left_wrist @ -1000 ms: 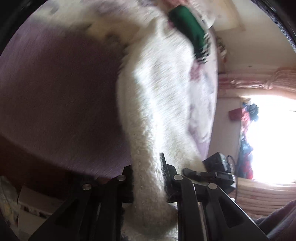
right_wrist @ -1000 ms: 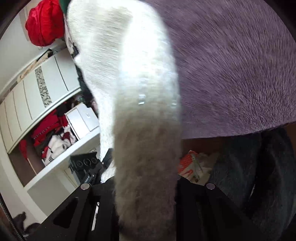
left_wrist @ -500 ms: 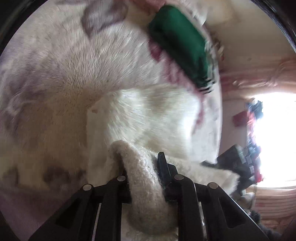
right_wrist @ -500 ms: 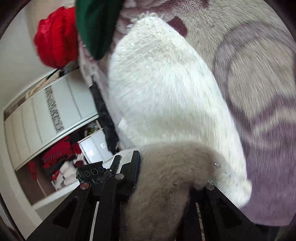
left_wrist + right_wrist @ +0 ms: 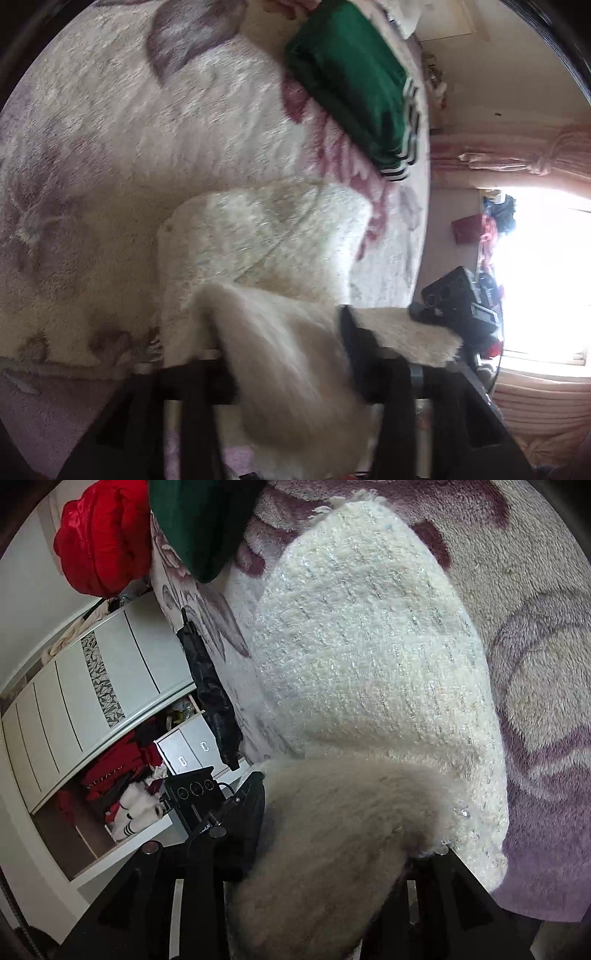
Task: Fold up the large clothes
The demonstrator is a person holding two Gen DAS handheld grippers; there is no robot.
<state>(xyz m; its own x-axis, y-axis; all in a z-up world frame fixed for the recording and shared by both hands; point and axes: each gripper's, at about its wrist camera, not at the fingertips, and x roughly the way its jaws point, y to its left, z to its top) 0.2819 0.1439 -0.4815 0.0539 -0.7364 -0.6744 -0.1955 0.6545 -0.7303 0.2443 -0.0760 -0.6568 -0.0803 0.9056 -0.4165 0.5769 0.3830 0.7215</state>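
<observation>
- White fuzzy sweater (image 5: 369, 657) is lying folded on the floral plush blanket (image 5: 110, 166), near a folded green garment (image 5: 351, 81).
- Left gripper (image 5: 284, 354) is standing wide, jaws having just been opening, sweater edge lying loose between them.
- Right gripper (image 5: 343, 834) is loosening too, jaws just opening, sweater fold still bunched between them.
- White wardrobe (image 5: 92, 686) is standing beyond the bed.
</observation>
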